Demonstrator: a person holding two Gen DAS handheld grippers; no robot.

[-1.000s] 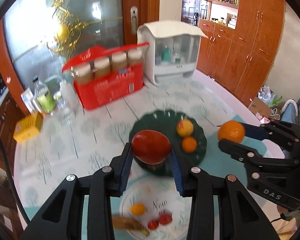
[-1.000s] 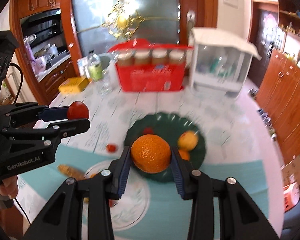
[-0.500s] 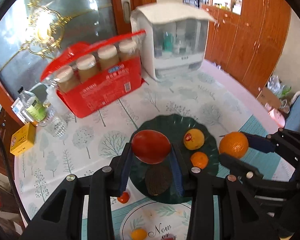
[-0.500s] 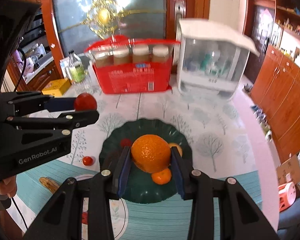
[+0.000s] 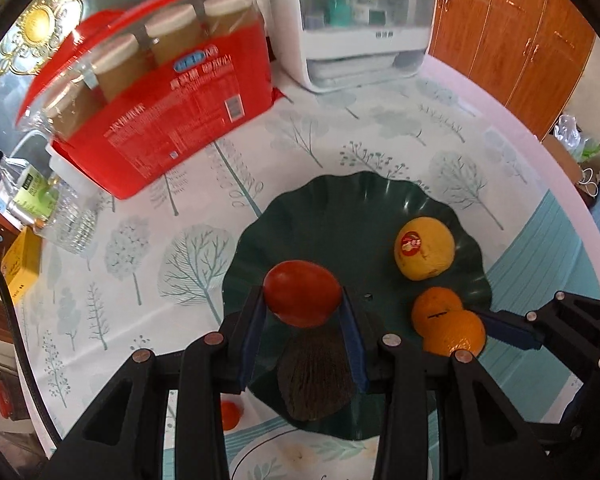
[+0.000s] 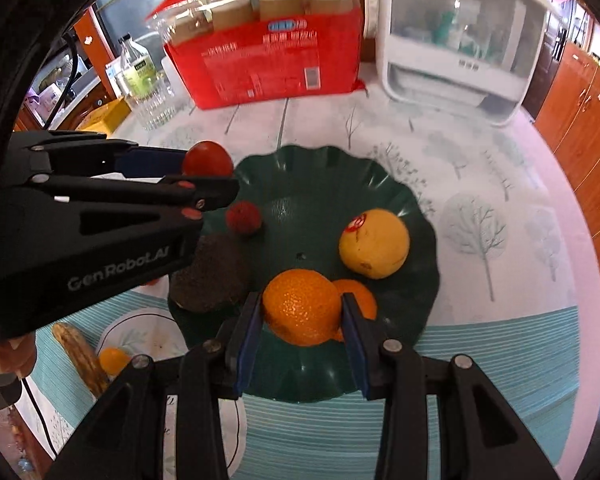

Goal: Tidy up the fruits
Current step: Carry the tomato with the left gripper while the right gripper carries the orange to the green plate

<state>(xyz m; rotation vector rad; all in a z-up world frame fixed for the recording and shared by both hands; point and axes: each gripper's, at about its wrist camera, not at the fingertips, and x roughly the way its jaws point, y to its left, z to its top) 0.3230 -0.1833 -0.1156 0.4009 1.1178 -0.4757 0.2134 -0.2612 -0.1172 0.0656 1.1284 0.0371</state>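
Note:
My left gripper [image 5: 303, 295] is shut on a red tomato [image 5: 302, 293] just above the left side of the dark green plate [image 5: 340, 208]. Below it lies a dark avocado [image 5: 316, 372]. My right gripper [image 6: 302, 307] is shut on a large orange [image 6: 302, 305] low over the plate's near part [image 6: 312, 184], beside a small orange [image 6: 360, 294]. A yellow fruit with a sticker [image 6: 374, 243] and a small red fruit [image 6: 243, 217] lie on the plate. In the left wrist view the right gripper [image 5: 464, 330] holds the orange [image 5: 456, 334] next to the small orange [image 5: 436, 306].
A red carton of jars [image 5: 160, 92] and a white cabinet [image 5: 360, 20] stand at the back of the table. Bottles [image 6: 140, 80] and a yellow box [image 5: 18, 268] are at the left. A white plate [image 6: 140, 340], a banana [image 6: 80, 354], a small orange fruit [image 6: 114, 360] and a cherry tomato [image 5: 230, 416] lie near the front.
Both grippers have come down and forward over the green plate with their fruits still held. The plate and carton now look much closer.

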